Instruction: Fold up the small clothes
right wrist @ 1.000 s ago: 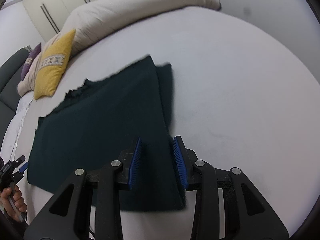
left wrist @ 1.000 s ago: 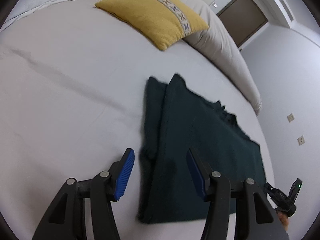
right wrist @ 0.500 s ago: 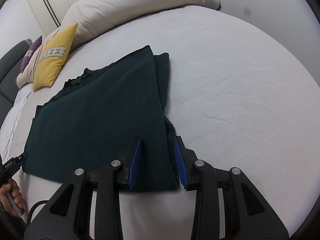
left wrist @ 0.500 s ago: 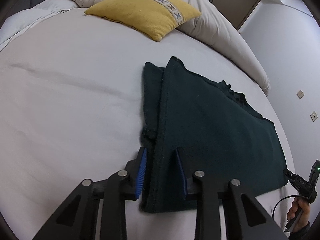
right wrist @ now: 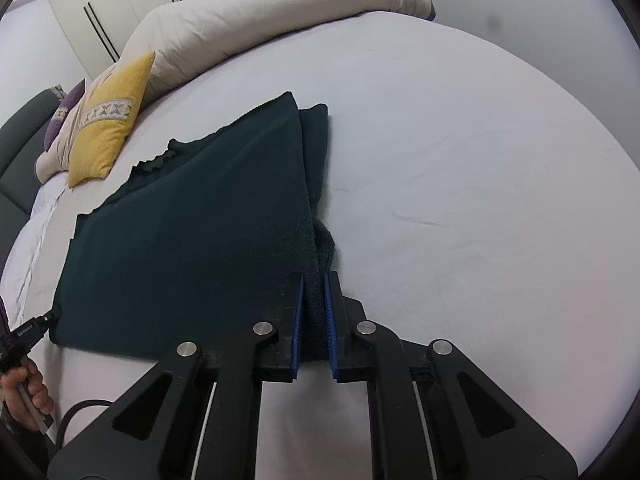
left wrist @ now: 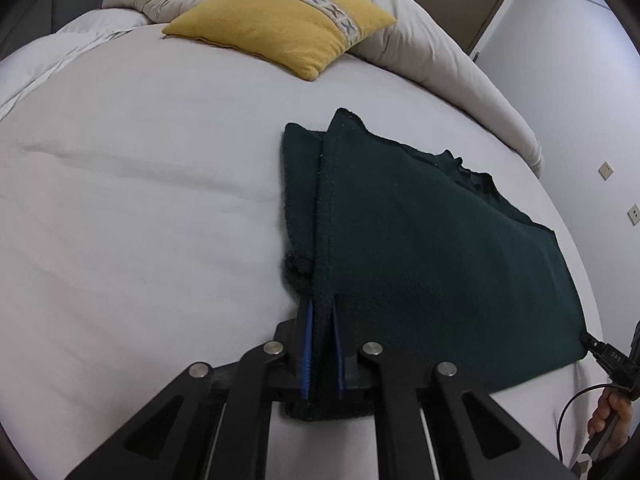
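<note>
I have both claws clamped on the dark green garment: left gripper and right gripper pinch its 2 near corners. Its body stretches away from me across the bed, so I judge the fold goes forward.

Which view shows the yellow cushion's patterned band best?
The left wrist view: the yellow cushion lies large and face-on, its patterned band clear. The right wrist view shows it small, at the left edge.
</note>
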`<state>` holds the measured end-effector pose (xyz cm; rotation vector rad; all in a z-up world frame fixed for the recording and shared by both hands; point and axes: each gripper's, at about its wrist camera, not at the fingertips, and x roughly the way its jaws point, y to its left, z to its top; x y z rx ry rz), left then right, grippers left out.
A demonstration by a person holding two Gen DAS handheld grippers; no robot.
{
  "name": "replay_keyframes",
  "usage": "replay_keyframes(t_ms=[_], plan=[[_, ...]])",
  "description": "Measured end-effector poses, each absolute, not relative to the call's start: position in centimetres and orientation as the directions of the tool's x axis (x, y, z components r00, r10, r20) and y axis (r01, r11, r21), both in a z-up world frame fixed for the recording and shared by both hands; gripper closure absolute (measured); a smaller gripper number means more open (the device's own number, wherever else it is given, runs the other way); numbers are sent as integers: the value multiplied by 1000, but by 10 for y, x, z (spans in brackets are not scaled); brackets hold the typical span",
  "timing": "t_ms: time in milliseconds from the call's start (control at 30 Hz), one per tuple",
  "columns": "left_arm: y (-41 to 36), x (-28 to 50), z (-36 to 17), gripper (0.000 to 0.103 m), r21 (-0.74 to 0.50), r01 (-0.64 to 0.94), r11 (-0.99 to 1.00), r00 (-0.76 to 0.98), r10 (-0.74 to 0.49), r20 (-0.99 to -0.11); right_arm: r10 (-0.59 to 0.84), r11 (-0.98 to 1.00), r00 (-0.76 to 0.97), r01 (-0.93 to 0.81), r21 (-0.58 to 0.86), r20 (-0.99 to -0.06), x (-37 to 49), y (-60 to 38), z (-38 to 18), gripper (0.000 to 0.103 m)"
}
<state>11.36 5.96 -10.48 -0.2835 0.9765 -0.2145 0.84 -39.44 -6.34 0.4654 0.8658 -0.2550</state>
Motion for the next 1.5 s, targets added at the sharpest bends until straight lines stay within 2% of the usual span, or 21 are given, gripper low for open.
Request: replay_keyframes(t_ms=[300, 633, 767, 867, 933, 1000, 1067, 1200, 1367, 1400, 1500], plan=[[59, 111, -112, 94, -323, 58, 944, 537, -303, -787, -2, 833, 630, 431, 347, -777, 4, -408, -82, 95], [63, 109, -117, 95, -338, 53, 940, 552, -309, -774, -16, 847, 625, 424, 322, -781, 5, -408, -82, 95], [65, 109, -120, 94, -343, 50, 938, 551, -313, -774, 20, 844, 614, 412, 343, -789, 10, -415, -87, 94], [68, 107, -115, 88, -338, 55, 939, 554, -310, -772, -17, 855, 599, 424, 299, -801, 10, -414, -74, 84], [71, 104, -101, 86, -298, 43, 954, 585, -265, -766, -67, 841, 618, 458, 289, -783, 4, -417, -60, 70], [74, 105, -83, 80, -271, 30, 962, 631, -229, -741, -82, 837, 653, 455, 304, -753, 6, -417, -42, 61], [67, 115, -69, 75, -239, 46, 970, 660, -209, -721, -25, 852, 683, 396, 342, -730, 23, -411, -29, 61], [35, 150, -58, 75, -196, 95, 976, 675, -208, -708, 154, 859, 705, 251, 446, -693, 89, -387, -21, 61], [-18, 206, -66, 75, -173, 141, 975, 663, -223, -715, 366, 794, 626, 176, 582, -689, 188, -355, -49, 61], [-26, 216, -69, 71, -164, 147, 976, 659, -220, -719, 397, 780, 607, 172, 602, -689, 203, -350, -58, 61], [-43, 244, -89, 71, -130, 147, 981, 627, -194, -755, 423, 772, 596, 156, 616, -682, 237, -335, -76, 62]])
